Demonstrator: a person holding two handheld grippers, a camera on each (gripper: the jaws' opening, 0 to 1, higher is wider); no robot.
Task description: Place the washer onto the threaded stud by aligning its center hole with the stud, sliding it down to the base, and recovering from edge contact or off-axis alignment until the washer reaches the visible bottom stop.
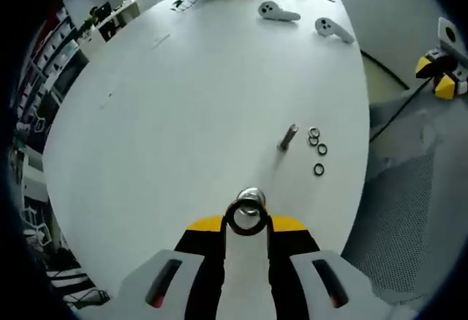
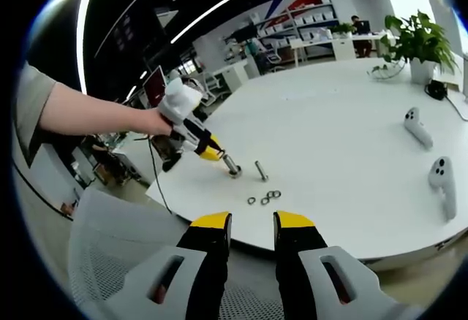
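In the left gripper view my left gripper is shut on a dark washer, with a silvery metal bit right behind it, low over the white table. Ahead and to the right the threaded stud stands upright on the table, apart from the washer. Several loose washers lie beside the stud. In the right gripper view a hand holds the left gripper just left of the stud, and the loose washers lie in front. My right gripper is open and holds nothing, off the table edge.
Two white game controllers lie at the far side of the table, also seen as controllers. A potted plant stands on the table. A mesh chair sits below my right gripper.
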